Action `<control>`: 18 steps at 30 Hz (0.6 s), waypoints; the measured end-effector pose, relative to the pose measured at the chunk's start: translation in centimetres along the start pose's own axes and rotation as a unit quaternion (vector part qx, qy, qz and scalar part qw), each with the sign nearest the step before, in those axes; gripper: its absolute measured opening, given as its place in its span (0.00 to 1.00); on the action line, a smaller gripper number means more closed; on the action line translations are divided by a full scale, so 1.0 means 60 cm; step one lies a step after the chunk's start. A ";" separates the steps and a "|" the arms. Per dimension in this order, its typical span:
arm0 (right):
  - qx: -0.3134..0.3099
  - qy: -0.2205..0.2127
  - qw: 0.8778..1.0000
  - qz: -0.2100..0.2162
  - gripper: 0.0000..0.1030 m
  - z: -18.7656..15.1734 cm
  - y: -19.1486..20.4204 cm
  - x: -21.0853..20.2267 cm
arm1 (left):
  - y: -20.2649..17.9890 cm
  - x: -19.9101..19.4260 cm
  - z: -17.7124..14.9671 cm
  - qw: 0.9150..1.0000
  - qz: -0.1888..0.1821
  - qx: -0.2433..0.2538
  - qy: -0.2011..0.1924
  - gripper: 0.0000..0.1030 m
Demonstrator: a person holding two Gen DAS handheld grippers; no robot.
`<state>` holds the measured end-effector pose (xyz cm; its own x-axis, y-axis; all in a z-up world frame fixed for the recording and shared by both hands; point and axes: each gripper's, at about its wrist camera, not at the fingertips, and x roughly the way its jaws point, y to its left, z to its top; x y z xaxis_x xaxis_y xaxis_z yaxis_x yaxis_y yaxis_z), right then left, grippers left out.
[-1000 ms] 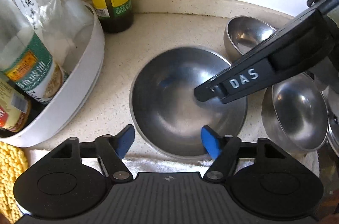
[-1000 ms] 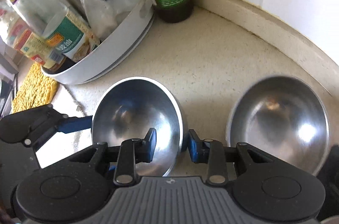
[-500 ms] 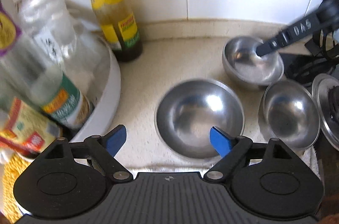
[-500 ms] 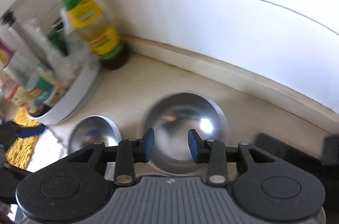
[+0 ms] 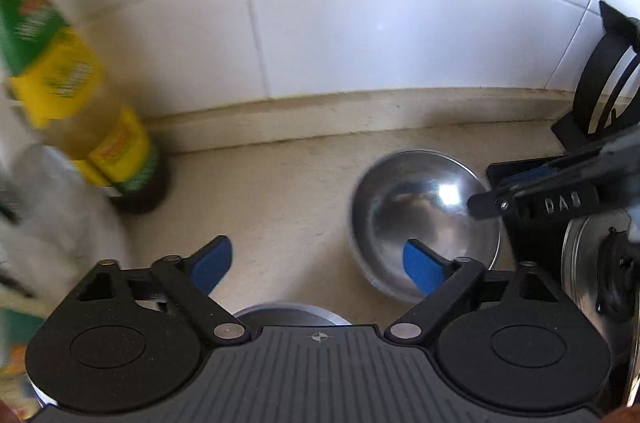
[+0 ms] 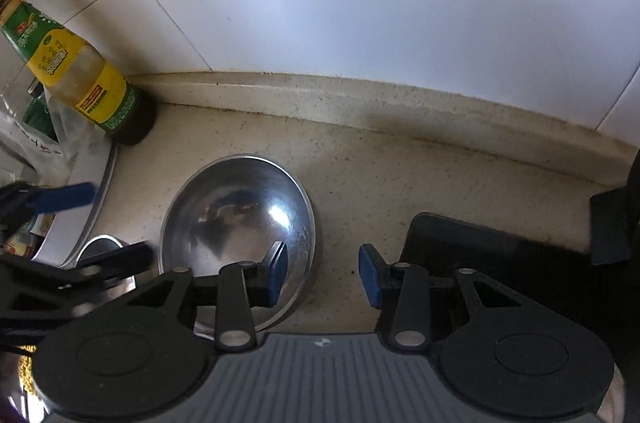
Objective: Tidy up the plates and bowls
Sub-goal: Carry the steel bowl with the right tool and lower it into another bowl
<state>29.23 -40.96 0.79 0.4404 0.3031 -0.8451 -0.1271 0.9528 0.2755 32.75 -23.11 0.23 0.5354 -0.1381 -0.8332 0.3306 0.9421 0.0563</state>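
Both grippers are black with blue fingertip pads. The left gripper [image 5: 318, 265] has silver pivot screws. The right gripper [image 6: 323, 273] bears white "DAS" lettering.

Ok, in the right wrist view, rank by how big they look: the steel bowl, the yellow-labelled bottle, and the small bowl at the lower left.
1. steel bowl, clearly largest.
2. yellow-labelled bottle, partly cut off by the frame edge, so its rank is unsure.
3. small bowl, mostly hidden behind the left gripper; only a sliver shows.
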 end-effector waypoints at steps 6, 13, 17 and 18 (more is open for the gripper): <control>0.006 0.012 1.000 -0.001 0.51 -0.006 -0.001 0.027 | -0.007 0.071 0.003 0.999 -0.008 0.000 0.051 0.58; 0.002 0.003 1.000 0.013 0.35 -0.012 0.008 0.041 | -0.019 0.088 -0.003 0.998 -0.017 0.017 0.051 0.51; 0.003 0.006 1.000 0.019 0.35 -0.018 0.017 0.046 | -0.031 0.090 -0.010 0.998 -0.035 0.021 0.053 0.46; 0.007 0.006 1.000 0.021 0.35 -0.019 0.017 0.046 | -0.036 0.089 -0.012 0.998 -0.040 0.023 0.053 0.46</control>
<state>29.32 -39.15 -1.78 0.4239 0.3439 -0.8379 -0.1331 0.9387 0.3179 34.34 -25.64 -4.75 0.4218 -0.1765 -0.8894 0.4058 0.9139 0.0111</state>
